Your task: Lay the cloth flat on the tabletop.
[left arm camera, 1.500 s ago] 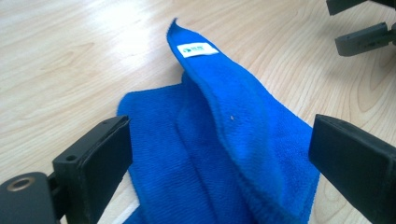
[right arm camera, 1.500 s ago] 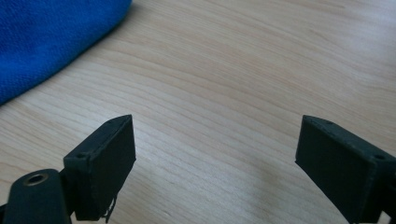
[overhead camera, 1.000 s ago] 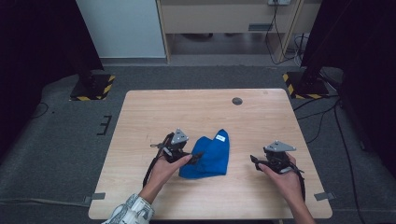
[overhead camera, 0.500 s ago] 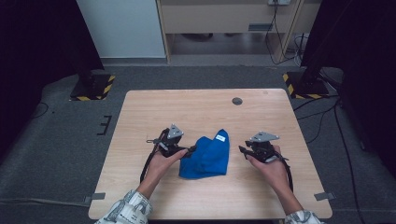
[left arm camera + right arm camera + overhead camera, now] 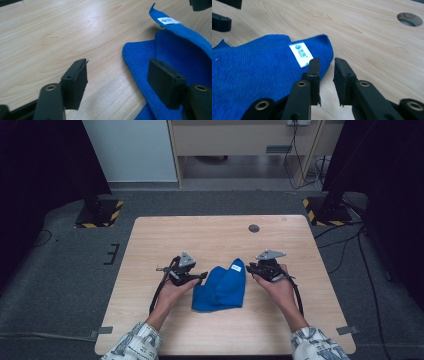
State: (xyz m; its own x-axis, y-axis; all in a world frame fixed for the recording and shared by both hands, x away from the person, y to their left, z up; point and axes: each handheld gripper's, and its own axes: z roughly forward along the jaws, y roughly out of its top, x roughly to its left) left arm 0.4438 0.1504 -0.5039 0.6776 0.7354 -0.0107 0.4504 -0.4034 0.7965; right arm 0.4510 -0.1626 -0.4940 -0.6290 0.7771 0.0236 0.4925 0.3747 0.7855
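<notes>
- The blue cloth (image 5: pixel 220 287) is sitting crumpled on the table (image 5: pixel 150 245), a bit near of the middle, right between the two grippers.
- One corner of it sticks up toward the far right, with a small white tag (image 5: pixel 236 268) on it.
- The left gripper (image 5: pixel 199 277) is just at the cloth's left edge. Its jaws have just been closing but there's a clear gap between them. In the left gripper view one jaw sits over the cloth (image 5: pixel 175 62) and the other over bare wood, neither pressing on anything.
- The right gripper (image 5: pixel 250 267) is right next to that raised corner. Its jaws have just been closing too and are now only a narrow slit apart. In the right gripper view the corner of the cloth (image 5: pixel 262 75) lies just beside one jaw, and there's no cloth in the gap itself.
- There's a round hole (image 5: pixel 254 228) in the table on the far side, well away from everything.
</notes>
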